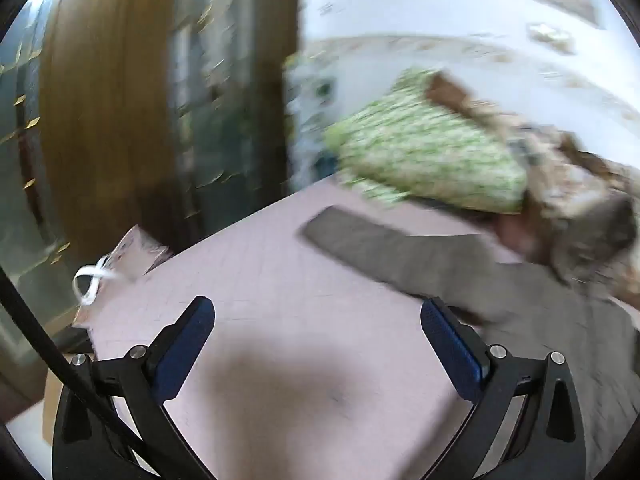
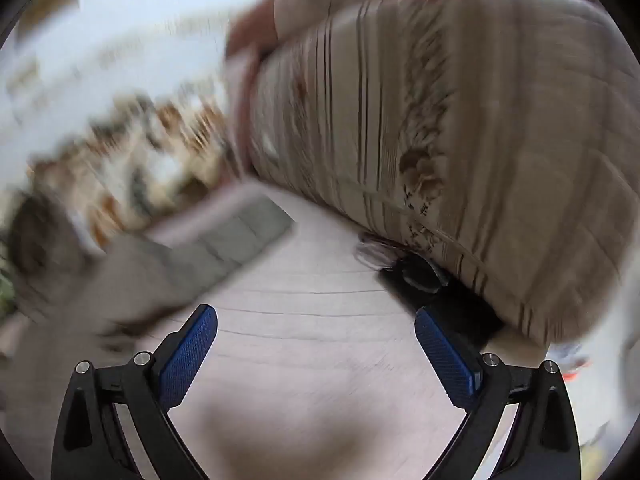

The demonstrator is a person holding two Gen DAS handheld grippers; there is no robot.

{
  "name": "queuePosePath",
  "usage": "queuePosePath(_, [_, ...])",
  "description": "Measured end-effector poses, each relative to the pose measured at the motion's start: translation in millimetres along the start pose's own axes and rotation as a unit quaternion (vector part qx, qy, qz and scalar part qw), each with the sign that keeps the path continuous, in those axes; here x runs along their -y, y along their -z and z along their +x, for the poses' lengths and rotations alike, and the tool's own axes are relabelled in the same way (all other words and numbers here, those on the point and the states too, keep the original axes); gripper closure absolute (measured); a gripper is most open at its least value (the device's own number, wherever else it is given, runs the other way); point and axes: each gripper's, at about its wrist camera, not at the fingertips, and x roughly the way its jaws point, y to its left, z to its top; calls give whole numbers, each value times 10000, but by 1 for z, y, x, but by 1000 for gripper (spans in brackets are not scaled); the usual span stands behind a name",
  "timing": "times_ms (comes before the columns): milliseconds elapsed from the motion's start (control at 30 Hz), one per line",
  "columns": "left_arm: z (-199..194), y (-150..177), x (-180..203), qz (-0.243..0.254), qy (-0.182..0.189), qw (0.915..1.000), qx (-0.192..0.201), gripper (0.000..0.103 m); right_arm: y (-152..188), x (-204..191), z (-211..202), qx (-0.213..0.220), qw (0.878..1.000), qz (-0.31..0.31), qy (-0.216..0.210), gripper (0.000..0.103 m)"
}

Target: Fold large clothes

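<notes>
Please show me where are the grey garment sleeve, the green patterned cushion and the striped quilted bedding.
grey garment sleeve (image 1: 384, 244): left wrist view, on the flat middle of the sleeve.
green patterned cushion (image 1: 428, 156): left wrist view, on its front face.
striped quilted bedding (image 2: 480, 140): right wrist view, on its broad side.

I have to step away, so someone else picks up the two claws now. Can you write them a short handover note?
Left claw: open, empty, above the pink sheet.
Right claw: open, empty, over the same sheet.
Grey garment: spread on the sheet, one sleeve lying out flat; the other sleeve too.
Green pillow and a striped quilt lie beyond it.
Done: no fold visible.
Left: take hold of the garment and fold it.
</notes>
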Motion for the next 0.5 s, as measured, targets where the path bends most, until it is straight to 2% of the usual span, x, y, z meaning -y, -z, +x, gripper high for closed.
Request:
queuePosePath(33, [-18,9,7,50,176,9998,58,0,9,-4,-19,-14,9993,145,-355,2])
queuePosePath(100, [-52,24,34,141,823,9965,-3,0,22,-16,-49,-106,9965,154,-810,2])
queuePosePath(167, [-80,45,58,272,1301,9911,-97,0,39,-46,-75,14,9952,-256,-945,2])
queuePosePath(267, [-114,78,97,688,1819,9807,-191,0,66,-90,-101,95,9875,-963,-1241,2])
queuePosePath(333, [-130,101,120,924,2056,9738,-303,0,97,-116,-119,8,9803,-1207,-1563,2])
queuePosePath(400, [-142,122,127,996,2223,9689,-437,0,127,-141,-134,-210,9708,-1439,-1907,2])
queuePosePath(500, [-162,144,140,1276,2377,9612,-581,0,159,-168,-158,-255,9592,-1750,-2205,2])
